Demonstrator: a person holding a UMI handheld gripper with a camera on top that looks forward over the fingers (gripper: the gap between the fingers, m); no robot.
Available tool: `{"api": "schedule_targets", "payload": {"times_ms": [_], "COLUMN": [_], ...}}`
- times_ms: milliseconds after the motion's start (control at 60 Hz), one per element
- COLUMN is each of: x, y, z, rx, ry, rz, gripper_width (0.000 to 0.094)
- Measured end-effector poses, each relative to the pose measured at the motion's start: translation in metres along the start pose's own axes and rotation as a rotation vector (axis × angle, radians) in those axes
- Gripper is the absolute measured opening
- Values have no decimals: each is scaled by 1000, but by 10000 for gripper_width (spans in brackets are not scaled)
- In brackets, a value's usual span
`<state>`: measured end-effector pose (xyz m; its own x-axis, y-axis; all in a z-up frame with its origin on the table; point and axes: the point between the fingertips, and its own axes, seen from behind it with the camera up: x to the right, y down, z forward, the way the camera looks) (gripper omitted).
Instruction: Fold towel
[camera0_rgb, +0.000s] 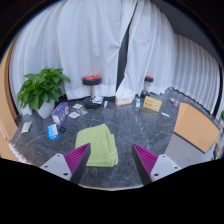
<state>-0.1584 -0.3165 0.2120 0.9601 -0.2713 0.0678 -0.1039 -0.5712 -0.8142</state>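
We hovered above the dark surface (130, 125), the gripper (112, 158) with jaws spread wide and empty, pink pads (77, 157) framing the way in. The green towel (97, 145) lay flat just ahead at twelve o'clock, slightly toward eleven, laid out for folding we judged. Its long axis ran twelve to six. Clutter (62, 114) sat farther off at ten.

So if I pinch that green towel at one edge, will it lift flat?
Probably not: the green towel lies soft and slightly rumpled, so it should droop. It looks light, and may slide on the smooth dark table. The gripper is open, short of it.
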Motion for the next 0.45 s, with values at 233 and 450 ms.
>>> {"api": "schedule_targets", "payload": {"times_ms": [233,450], "x": [-23,-41], "y": [15,22], "z": [-49,-67], "rx": [11,7], "ry": [18,-6], "rz": [-21,-34], "gripper_width": [850,850]}}
